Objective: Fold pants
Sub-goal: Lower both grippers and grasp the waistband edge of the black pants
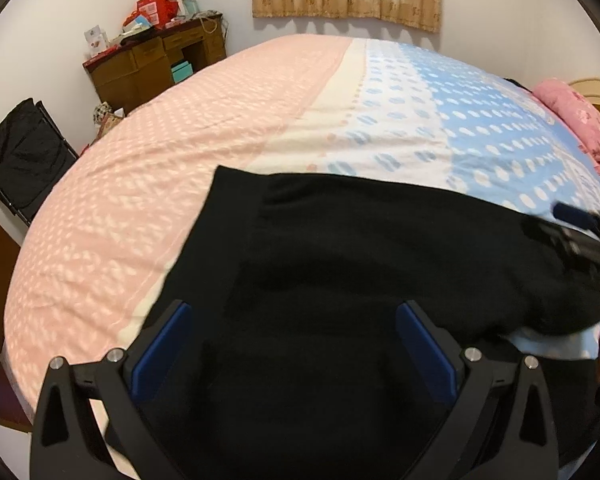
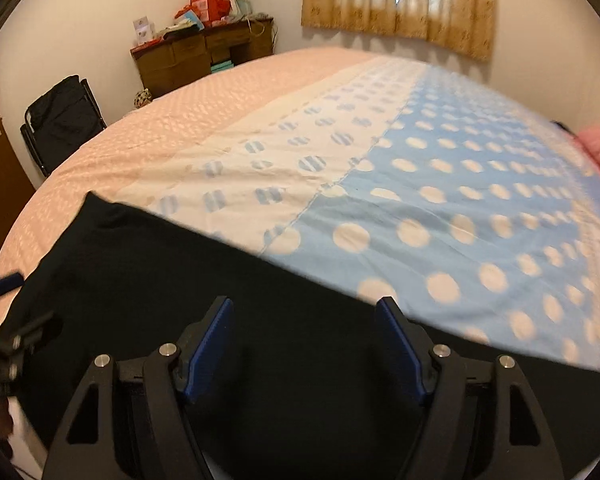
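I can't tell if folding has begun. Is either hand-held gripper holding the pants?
No. Left hand-held gripper and right are open above the black pants.

black pants, pink, cream, blue dotted bedspread

pants flat on bed, near edge. left gripper over pants' left part, right gripper over right. desk behind bed, far left; chair left of bed.

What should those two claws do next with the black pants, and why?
Probably lower both and pinch the cloth. The pants lie flat on the bed, and the left gripper and right gripper hang open above them, holding nothing.
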The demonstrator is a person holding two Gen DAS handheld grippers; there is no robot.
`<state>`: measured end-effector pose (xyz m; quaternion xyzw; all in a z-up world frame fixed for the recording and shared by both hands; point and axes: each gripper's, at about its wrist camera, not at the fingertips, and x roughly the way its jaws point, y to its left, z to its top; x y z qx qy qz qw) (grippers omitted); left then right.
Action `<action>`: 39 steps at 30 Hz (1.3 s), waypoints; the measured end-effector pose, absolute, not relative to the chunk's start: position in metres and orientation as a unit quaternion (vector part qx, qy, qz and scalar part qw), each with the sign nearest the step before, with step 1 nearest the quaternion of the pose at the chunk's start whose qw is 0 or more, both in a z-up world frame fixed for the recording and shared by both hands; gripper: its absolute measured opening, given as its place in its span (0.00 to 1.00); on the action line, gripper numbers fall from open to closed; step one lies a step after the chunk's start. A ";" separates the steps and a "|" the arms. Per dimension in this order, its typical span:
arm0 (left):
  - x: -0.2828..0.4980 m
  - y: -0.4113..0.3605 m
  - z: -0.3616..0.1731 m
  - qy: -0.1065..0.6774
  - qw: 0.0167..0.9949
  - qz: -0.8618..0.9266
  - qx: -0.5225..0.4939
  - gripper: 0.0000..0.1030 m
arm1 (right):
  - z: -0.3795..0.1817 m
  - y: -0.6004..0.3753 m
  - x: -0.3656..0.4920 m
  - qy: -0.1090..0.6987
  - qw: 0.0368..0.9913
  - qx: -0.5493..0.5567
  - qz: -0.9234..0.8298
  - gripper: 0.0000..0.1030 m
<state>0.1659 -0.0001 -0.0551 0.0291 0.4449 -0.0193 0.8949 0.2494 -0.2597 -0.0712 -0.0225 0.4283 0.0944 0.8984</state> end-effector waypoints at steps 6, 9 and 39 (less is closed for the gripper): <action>0.172 0.004 -0.079 0.456 0.890 -0.007 0.015 1.00 | -0.102 -0.254 0.285 0.468 0.873 -0.046 0.128 0.72; 0.173 0.002 -0.086 0.449 0.893 0.000 0.033 1.00 | -0.104 -0.253 0.288 0.460 0.875 -0.057 0.136 0.72; 0.105 0.052 -0.038 0.446 0.895 -0.015 -0.015 1.00 | -0.070 -0.178 0.019 0.343 0.926 -0.080 0.137 0.04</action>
